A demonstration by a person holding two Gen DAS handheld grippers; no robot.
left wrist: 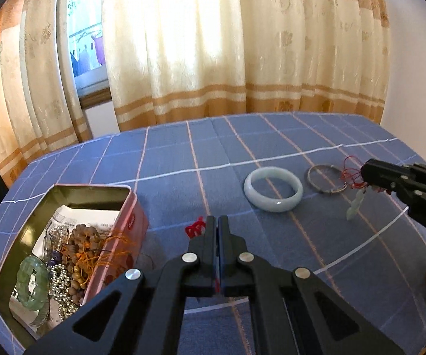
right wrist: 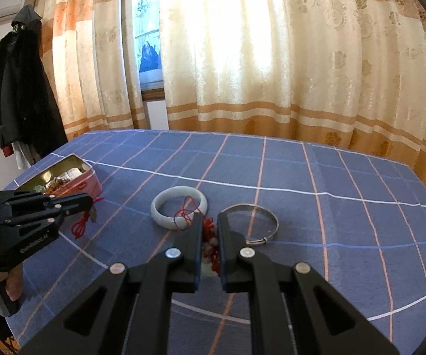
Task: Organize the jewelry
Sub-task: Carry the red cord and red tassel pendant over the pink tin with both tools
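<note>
An open pink tin (left wrist: 130,224) (right wrist: 77,185) holds beads, a green bracelet (left wrist: 32,281) and chains. My left gripper (left wrist: 217,222) (right wrist: 90,202) is shut on a red-cord charm (left wrist: 195,229) (right wrist: 81,224), just right of the tin. My right gripper (right wrist: 210,222) (left wrist: 363,174) is shut on a red-cord jade pendant (left wrist: 357,204) (right wrist: 210,245), held above the cloth. A pale jade bangle (left wrist: 273,189) (right wrist: 179,210) and a thin silver bangle (left wrist: 326,179) (right wrist: 254,222) lie side by side on the blue checked cloth.
The blue checked tablecloth (left wrist: 183,177) covers the table. Cream and orange curtains (left wrist: 213,59) hang behind the far edge. A dark coat (right wrist: 17,88) hangs at the left.
</note>
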